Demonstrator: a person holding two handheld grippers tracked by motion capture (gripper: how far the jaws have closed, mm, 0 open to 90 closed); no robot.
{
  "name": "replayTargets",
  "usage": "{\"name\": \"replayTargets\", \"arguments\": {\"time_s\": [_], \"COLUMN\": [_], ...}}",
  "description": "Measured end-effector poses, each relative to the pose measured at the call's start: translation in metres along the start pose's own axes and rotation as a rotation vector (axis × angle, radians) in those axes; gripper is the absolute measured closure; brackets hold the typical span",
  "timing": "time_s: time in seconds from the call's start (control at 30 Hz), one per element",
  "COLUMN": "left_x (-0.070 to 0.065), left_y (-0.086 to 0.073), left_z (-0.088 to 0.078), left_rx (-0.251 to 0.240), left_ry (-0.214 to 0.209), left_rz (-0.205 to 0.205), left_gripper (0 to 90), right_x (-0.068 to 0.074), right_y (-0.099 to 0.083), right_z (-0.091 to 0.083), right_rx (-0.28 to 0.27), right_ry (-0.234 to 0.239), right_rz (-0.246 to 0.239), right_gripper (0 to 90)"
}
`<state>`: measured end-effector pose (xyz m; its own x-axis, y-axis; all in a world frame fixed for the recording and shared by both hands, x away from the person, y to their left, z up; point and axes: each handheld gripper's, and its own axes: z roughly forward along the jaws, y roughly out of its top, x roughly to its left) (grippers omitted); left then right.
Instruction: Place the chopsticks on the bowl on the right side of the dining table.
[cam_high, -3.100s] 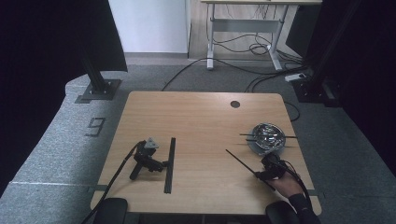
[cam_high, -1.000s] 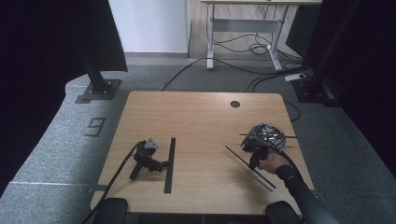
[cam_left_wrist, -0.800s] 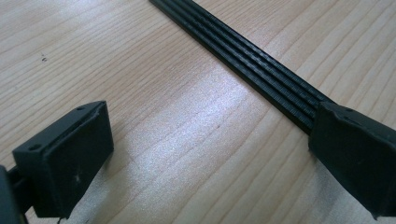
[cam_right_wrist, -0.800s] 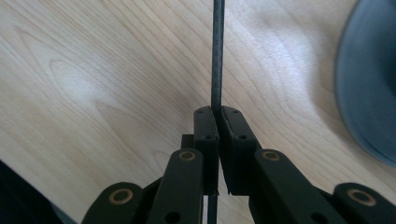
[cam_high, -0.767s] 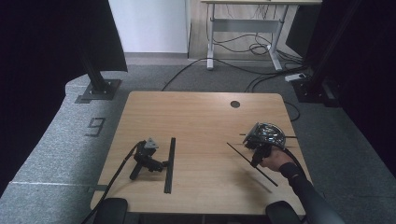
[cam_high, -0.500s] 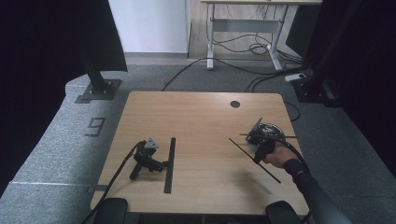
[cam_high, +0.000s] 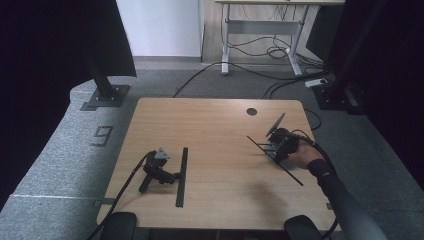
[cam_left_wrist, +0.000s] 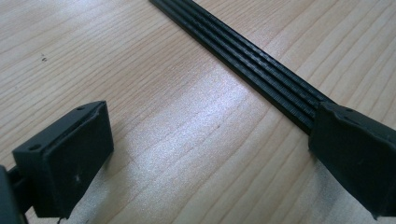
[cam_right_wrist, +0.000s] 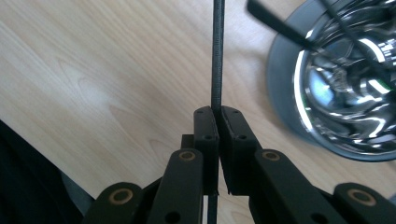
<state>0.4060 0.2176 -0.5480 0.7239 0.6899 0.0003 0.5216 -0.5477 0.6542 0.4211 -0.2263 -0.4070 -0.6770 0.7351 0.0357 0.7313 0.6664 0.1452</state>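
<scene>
Black and thin, a ribbed strip (cam_high: 275, 155) sits pinched edge-on between the closed jaws of my right gripper (cam_high: 278, 145), which the person's hand (cam_high: 300, 157) holds raised above the right side of the wooden table (cam_high: 220, 125), forearm coming in from the lower right corner. My left gripper (cam_high: 161, 171) lies unheld on the table's left side, jaws spread wide over bare wood, with a second black strip (cam_high: 181, 175) lying flat just beside one jaw. From the right gripper view I see a shiny metal bowl (cam_right_wrist: 345, 93) beside the held strip, with dark sticks (cam_right_wrist: 280, 25) laid across its rim.
</scene>
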Motion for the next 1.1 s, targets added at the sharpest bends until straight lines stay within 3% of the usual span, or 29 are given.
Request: {"name": "replayTargets", "arguments": {"time_s": [0.37, 0.83, 1.1], "left_x": [0.0, 0.0, 0.0], "left_y": [0.0, 0.0, 0.0], "left_z": [0.0, 0.0, 0.0], "left_rx": [0.0, 0.001, 0.001], "left_ry": [0.0, 0.0, -0.001], "left_rz": [-0.002, -0.002, -0.001], "left_gripper": [0.0, 0.0, 0.0], "right_x": [-0.027, -0.06, -0.071], "right_y": [0.008, 0.005, 0.0], "right_z": [0.004, 0.031, 0.043], "right_rx": [0.01, 0.03, 0.034], "right_ry": [-0.058, -0.079, -0.087], "right_rz": [0.045, 0.089, 0.113], "right_gripper": [85.6, 85.6, 85.6]}}
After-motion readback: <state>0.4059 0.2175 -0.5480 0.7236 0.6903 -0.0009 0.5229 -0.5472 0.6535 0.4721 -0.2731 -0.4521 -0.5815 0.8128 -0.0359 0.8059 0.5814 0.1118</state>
